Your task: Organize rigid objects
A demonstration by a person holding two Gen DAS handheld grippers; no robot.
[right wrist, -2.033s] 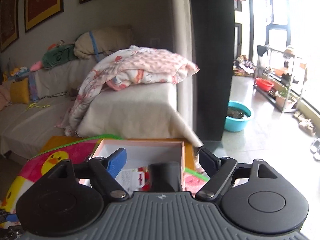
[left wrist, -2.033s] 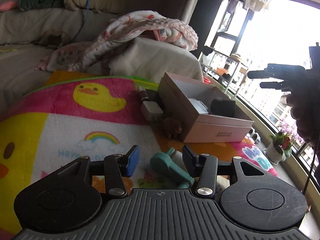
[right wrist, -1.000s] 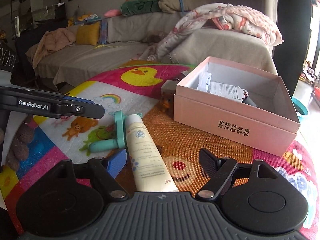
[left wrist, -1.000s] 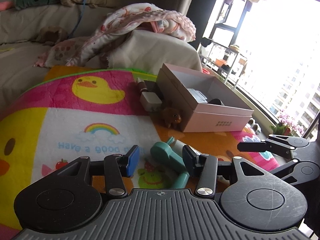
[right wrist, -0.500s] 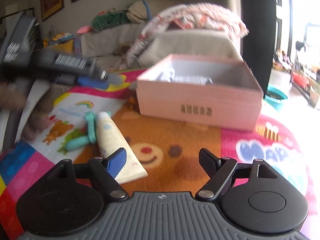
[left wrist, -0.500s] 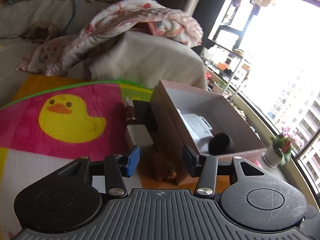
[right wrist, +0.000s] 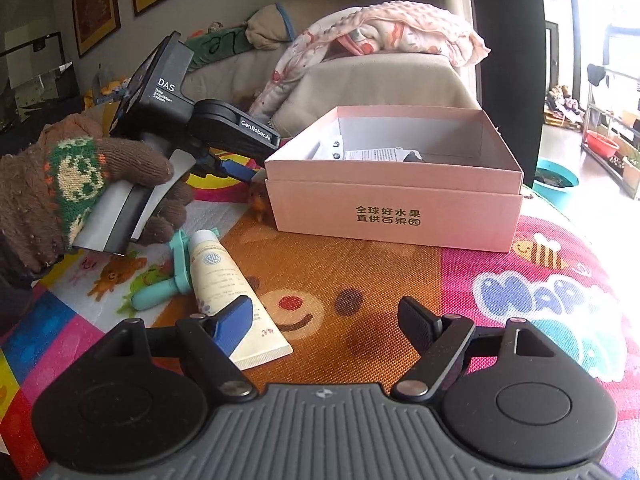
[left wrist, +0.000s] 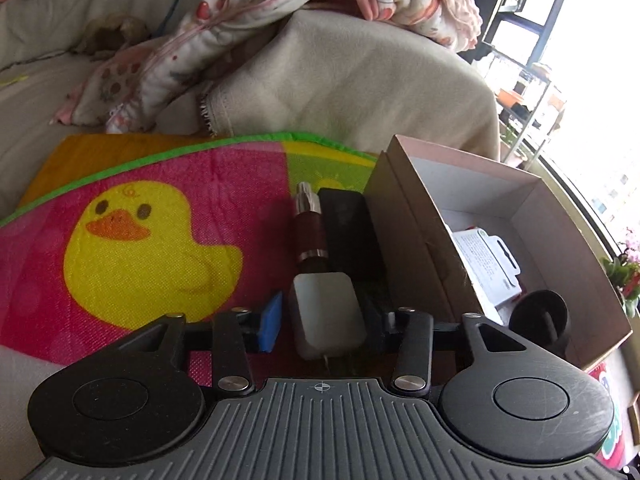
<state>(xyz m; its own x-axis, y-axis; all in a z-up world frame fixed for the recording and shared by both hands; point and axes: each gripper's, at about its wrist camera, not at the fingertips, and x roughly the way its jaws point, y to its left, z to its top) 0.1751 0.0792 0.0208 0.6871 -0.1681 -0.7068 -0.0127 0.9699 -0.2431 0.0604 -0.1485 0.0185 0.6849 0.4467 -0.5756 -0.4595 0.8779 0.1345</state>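
In the left wrist view my left gripper (left wrist: pixel 326 326) is open with its fingers on either side of a white charger block (left wrist: pixel 326 316) lying on the colourful mat; I cannot tell whether they touch it. A dark red tube (left wrist: pixel 309 232) and a black flat object (left wrist: pixel 348 232) lie just beyond, beside the open pink box (left wrist: pixel 408 232). The box holds a white package (left wrist: pixel 486 264) and a black round object (left wrist: pixel 540 316). In the right wrist view my right gripper (right wrist: pixel 326 320) is open and empty above the mat, near a cream tube (right wrist: pixel 228 284) and a teal tool (right wrist: pixel 168 280). The left gripper (right wrist: pixel 224 140) reaches down left of the box (right wrist: pixel 396 200).
A small brown toy figure (right wrist: pixel 258 200) stands at the box's front left corner. A sofa with a bundled blanket (left wrist: pixel 280 20) is behind the mat. A gloved hand (right wrist: pixel 60 188) holds the left gripper. A teal basin (right wrist: pixel 556 180) is on the floor at the right.
My left gripper has moved forward and down from above the teal tool to the white charger block beside the box. My right gripper has come down from over the box to low over the mat.
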